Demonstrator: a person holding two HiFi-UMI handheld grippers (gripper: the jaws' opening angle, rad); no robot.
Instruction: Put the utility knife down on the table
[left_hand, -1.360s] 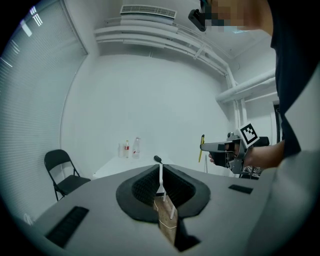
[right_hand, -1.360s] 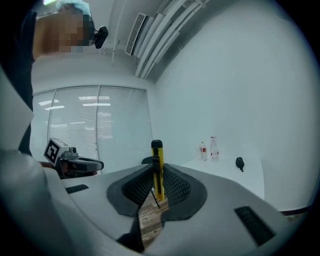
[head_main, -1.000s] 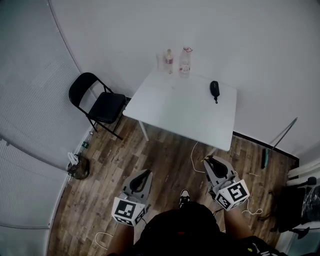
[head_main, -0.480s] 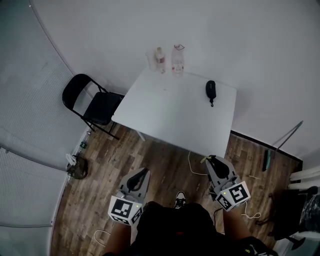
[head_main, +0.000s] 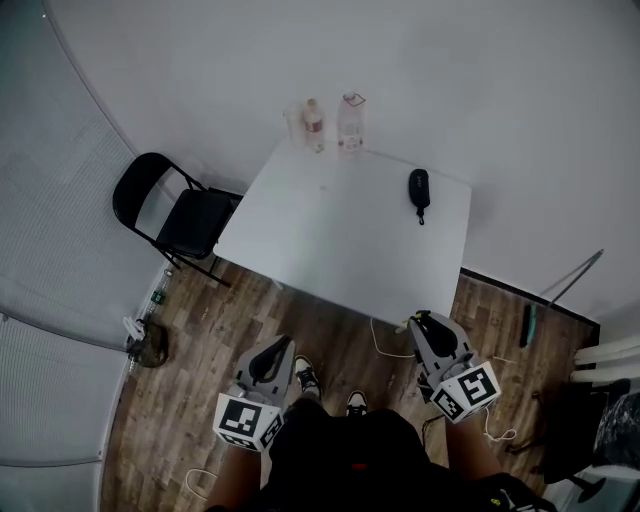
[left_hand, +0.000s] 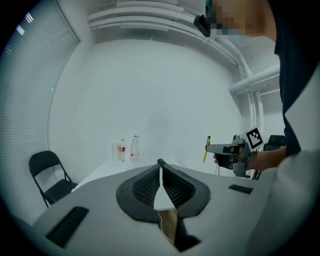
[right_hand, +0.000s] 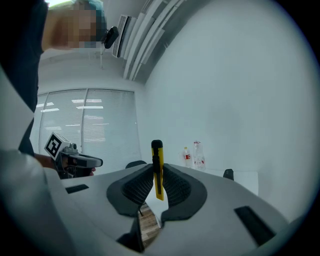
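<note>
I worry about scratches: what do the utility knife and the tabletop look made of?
Utility knife: likely plastic, going by its solid yellow body with a black slider. Table: smooth matte white top, probably laminate; uniform, no grain.

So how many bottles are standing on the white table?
2: a small red-labelled bottle and a taller clear bottle right of it, both at the table's far edge. None seems hidden.

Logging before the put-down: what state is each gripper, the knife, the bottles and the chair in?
Left gripper: shut, empty.
Right gripper: shut on utility knife.
Utility knife: upright between jaws, off the table.
Bottles: upright on table.
Folding chair: unfolded, standing.
</note>
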